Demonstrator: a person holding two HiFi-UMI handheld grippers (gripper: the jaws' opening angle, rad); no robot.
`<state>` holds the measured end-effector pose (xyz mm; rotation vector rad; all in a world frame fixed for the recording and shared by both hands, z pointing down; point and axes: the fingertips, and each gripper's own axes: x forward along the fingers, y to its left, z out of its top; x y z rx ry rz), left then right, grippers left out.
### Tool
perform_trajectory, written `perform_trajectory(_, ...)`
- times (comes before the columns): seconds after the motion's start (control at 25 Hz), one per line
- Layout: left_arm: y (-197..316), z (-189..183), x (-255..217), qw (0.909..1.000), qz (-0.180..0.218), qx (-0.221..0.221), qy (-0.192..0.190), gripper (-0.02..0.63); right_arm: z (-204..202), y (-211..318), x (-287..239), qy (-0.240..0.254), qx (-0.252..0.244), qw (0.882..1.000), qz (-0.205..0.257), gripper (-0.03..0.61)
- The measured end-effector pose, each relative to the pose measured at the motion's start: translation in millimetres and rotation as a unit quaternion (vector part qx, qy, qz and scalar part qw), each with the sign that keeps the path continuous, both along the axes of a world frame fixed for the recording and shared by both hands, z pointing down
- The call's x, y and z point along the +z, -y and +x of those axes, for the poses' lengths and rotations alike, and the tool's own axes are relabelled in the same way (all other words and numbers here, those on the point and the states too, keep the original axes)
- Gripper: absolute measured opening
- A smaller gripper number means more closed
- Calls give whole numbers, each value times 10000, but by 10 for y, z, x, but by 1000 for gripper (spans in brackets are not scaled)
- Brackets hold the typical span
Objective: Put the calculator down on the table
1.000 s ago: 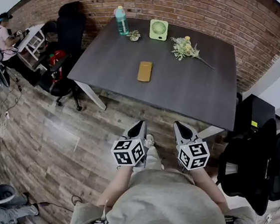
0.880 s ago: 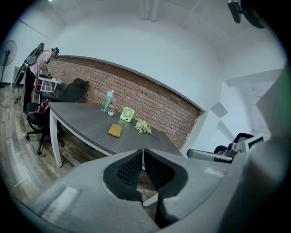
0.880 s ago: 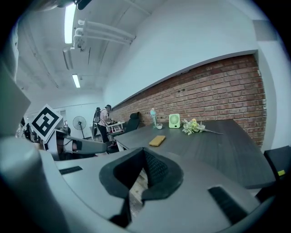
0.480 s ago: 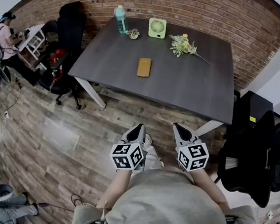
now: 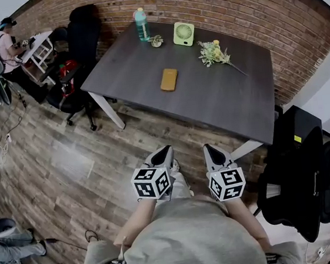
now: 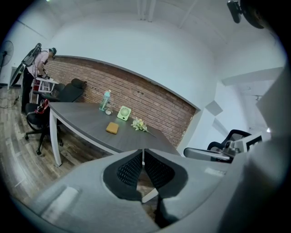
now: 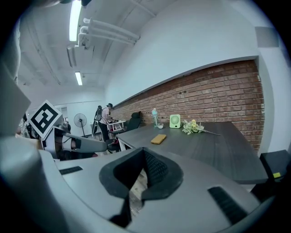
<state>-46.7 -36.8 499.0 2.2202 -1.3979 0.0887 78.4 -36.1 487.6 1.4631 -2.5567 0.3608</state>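
The calculator, a flat orange-yellow slab, lies on the dark grey table near its middle. It also shows in the left gripper view and the right gripper view. My left gripper and right gripper hang side by side over the wooden floor, well short of the table's near edge. Both point toward the table. The left gripper's jaws are shut with nothing between them. So are the right gripper's jaws.
At the table's far side stand a green bottle, a small green fan, a little pot and a sprig of flowers. Black office chairs stand at the left and right. A person works at a far-left desk.
The table and calculator have slid slightly up and left in the head view, as I drew back a little. Both grippers stay shut and side by side.
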Motion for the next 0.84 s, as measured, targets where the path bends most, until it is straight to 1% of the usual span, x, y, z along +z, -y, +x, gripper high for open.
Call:
perform_trajectory(0.36,66,20,-25,10000,9,1,-18,27,2,70,-3,40,15,10000,21,0)
perform_trajectory(0.84,157,-10,-17,10000,-22,-42,-53,26,-56,153,19,51,-88,9999,-11,0)
